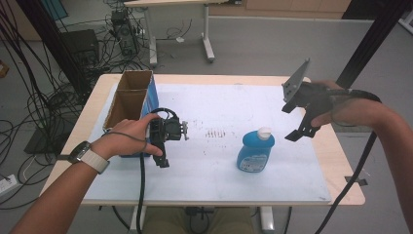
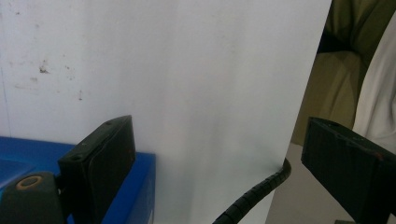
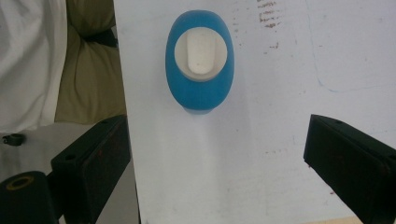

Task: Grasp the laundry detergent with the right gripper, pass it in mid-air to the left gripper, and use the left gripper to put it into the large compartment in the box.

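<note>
A blue bottle (white cap up) stands on the table. The right gripper hovers above it, jaws spread and empty. The left gripper, also spread and empty, rests beside a cardboard box.

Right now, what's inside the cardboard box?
The cardboard box stands open-topped with two compartments. Only bare brown inner walls show; their bottoms are hidden by the walls, so I can't tell whether anything lies there.
</note>
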Motion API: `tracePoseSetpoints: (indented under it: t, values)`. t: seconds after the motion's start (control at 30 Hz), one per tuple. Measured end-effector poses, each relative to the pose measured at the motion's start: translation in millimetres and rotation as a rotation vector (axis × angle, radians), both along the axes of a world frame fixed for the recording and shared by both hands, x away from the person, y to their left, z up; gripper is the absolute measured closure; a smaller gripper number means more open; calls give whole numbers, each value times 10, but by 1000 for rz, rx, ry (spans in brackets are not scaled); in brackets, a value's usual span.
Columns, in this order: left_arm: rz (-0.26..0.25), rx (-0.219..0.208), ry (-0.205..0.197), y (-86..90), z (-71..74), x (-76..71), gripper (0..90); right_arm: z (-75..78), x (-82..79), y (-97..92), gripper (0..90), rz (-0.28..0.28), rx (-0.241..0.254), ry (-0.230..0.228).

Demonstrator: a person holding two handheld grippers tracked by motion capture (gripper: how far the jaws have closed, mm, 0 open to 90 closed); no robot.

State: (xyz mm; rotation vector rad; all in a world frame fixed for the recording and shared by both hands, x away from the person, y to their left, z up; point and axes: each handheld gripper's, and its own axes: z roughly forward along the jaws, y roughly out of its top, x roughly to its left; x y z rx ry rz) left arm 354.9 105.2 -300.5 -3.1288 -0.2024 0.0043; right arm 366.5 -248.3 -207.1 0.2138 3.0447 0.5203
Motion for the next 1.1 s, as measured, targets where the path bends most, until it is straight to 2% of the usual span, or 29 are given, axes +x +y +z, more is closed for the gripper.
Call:
tracePoseSetpoints:
  t: [0.4,0.63,1.1]
  values:
    - [7,-11,-7,19,-2,-6,103,-115,-27,-16,65,3,24,1]
    - [7,-16,-9,20,-7,-9,104,-192,-35,-31,55,1,44,-14]
    - [11,-23,-10,23,-21,-15,103,-334,-67,-56,48,-1,71,-8]
